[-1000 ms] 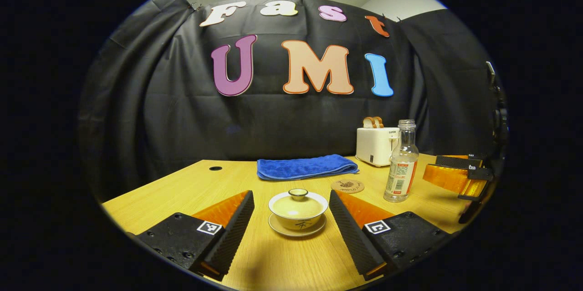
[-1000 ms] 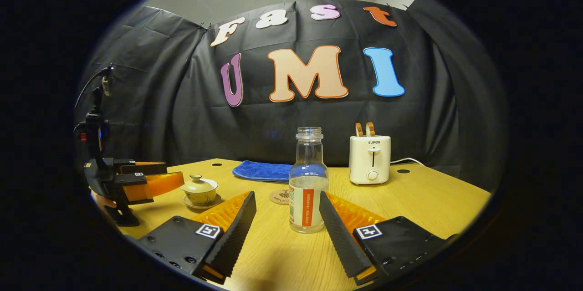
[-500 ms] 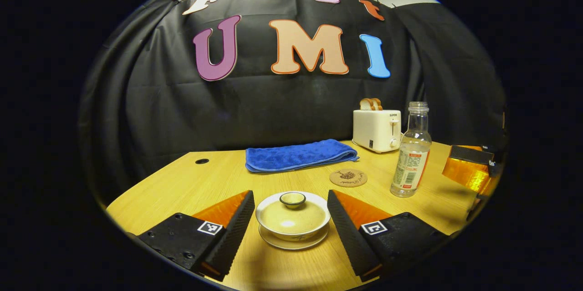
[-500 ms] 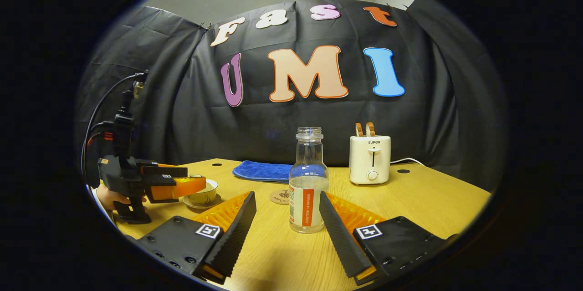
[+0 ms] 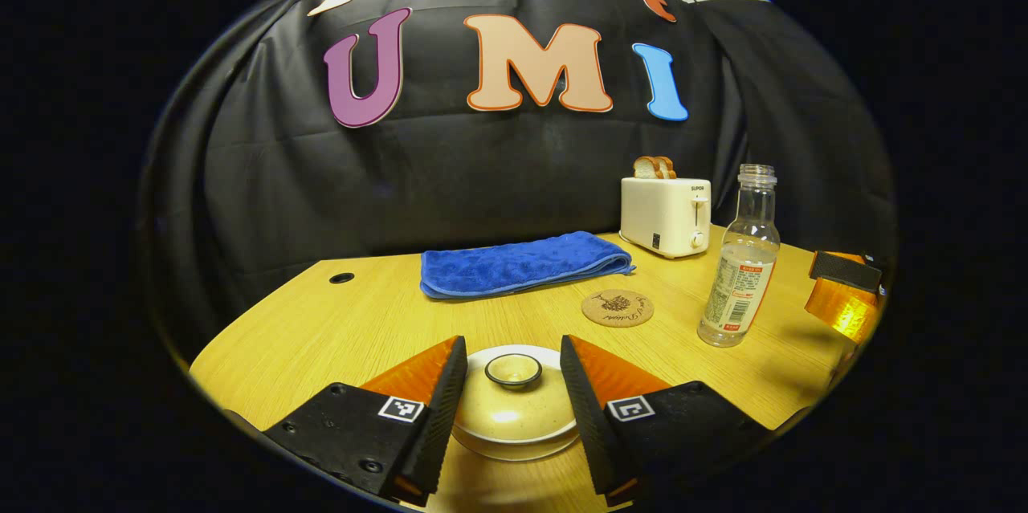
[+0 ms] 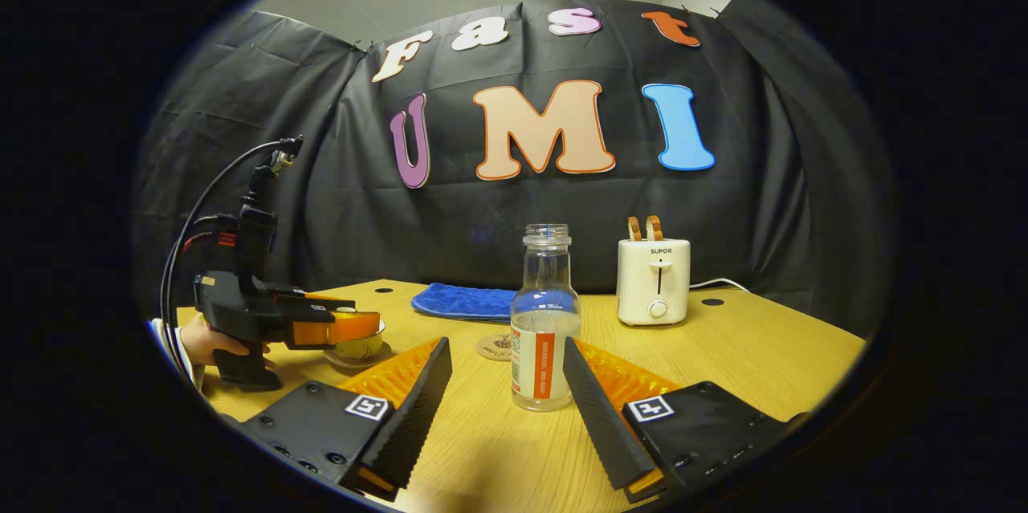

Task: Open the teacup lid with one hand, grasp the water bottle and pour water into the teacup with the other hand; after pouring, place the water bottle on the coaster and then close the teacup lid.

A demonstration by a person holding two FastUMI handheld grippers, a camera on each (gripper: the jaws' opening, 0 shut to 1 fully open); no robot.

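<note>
**Left gripper straddled the lid knob**

Left gripper stood spread, its fingers flanking the teacup lid without touching, the knob at twelve o'clock between them. At two o'clock lay the coaster, open table around it. Right gripper, also spread, faced the upright water bottle at twelve o'clock, nearer it than the left.

In the left gripper view the teacup is hidden under its lid and cut off on both sides by the left hand-held gripper. In the right gripper view that gripper covers the teacup's rim; the coaster sits half behind the water bottle.
</note>
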